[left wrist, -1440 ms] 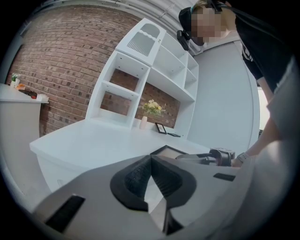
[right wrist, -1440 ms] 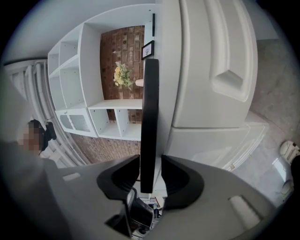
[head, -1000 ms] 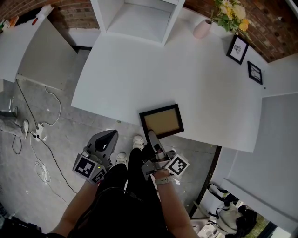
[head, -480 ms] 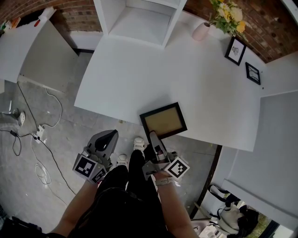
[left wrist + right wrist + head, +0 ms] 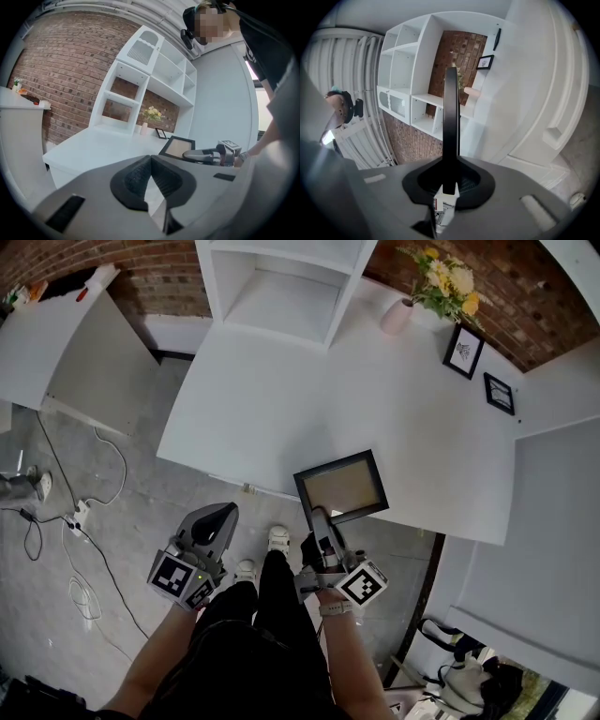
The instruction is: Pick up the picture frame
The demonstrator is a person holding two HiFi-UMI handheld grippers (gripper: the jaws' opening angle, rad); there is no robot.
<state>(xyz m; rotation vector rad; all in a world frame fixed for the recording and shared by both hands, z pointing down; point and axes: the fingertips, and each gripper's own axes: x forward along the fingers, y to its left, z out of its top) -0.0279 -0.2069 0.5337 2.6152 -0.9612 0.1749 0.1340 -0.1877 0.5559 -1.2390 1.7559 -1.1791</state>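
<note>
Before you, a white bench (image 5: 281,399) runs up to a red brick wall (image 5: 525,296). At the bench's far edge stands a white shelf unit (image 5: 281,277) with open compartments. Toward the bench's far right corner, a pale pink vase (image 5: 396,315) holds yellow flowers (image 5: 445,282), and two small black-framed prints (image 5: 463,350) (image 5: 499,393) stand along the back edge beside it. Off the bench's left side, white cables (image 5: 77,514) trail across the grey floor (image 5: 141,512).

The picture frame (image 5: 343,487) in the right claw (image 5: 319,516) is bordered black around tan. The table (image 5: 281,381) beyond is coloured white.
</note>
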